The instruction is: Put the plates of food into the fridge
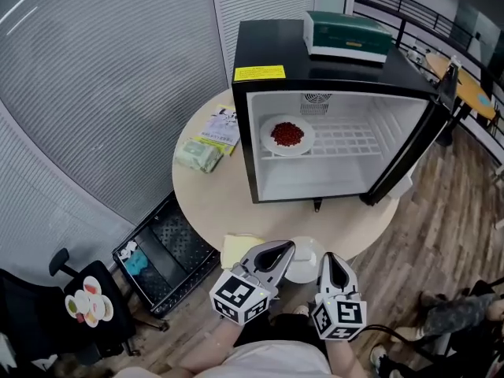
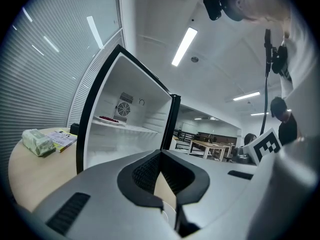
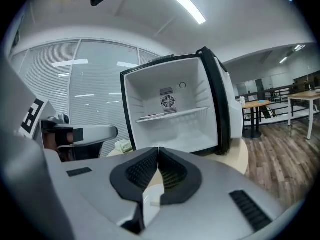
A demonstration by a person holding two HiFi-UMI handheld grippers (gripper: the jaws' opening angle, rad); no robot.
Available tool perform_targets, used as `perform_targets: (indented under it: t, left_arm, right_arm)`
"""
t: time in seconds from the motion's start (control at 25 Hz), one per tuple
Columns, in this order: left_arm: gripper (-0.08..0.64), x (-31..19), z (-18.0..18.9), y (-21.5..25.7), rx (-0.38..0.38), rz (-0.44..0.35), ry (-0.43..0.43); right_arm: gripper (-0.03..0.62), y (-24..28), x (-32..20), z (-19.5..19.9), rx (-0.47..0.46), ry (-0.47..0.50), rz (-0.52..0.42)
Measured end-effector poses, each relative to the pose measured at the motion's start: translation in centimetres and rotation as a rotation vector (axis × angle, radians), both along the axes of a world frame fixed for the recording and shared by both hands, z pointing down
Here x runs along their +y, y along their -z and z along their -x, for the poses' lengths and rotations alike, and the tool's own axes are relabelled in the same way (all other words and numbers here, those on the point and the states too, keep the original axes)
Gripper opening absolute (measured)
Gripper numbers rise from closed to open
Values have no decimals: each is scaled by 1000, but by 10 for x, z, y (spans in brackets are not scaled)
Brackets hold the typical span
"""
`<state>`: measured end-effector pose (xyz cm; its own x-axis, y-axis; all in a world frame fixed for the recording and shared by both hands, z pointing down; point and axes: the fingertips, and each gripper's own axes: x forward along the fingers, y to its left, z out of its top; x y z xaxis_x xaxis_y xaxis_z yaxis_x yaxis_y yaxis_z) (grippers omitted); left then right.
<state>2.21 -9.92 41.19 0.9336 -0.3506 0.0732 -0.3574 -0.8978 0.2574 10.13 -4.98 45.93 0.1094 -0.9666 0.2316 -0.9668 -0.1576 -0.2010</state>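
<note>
On the round table (image 1: 213, 203) stands a black mini fridge (image 1: 331, 132) with its door (image 1: 413, 144) swung open to the right. A white plate of red food (image 1: 287, 135) sits on its wire shelf, also seen as the plate of red food (image 2: 107, 119) in the left gripper view. A second white plate (image 1: 305, 260) lies at the table's near edge; what it carries is hidden. My left gripper (image 1: 282, 248) is shut at that plate's left rim and my right gripper (image 1: 328, 257) is shut at its right rim. Nothing shows between either pair of tips.
A green box (image 1: 347, 35) rests on the fridge top. Leaflets (image 1: 221, 124) and a green packet (image 1: 198, 155) lie on the table's left. A yellow cloth (image 1: 236, 247) sits by the near plate. On the floor are a black crate (image 1: 161, 250) and a chair (image 1: 83, 305).
</note>
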Motion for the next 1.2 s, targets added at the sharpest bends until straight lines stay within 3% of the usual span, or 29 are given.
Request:
perform_targets:
  t: [0.36,0.56,1.2]
  left_arm:
    - [5,15,1,-13,-25,22,-61]
    - [5,21,2,-21,-41,30,-98]
    - [5,31,22,-51,-84,44,-219]
  right_arm:
    - [9,-1,27,-4,-71,-84,-58]
    - [9,-15,38,-3,-102,-132,-32]
    - [12,-94,68,2,-451,-357,32]
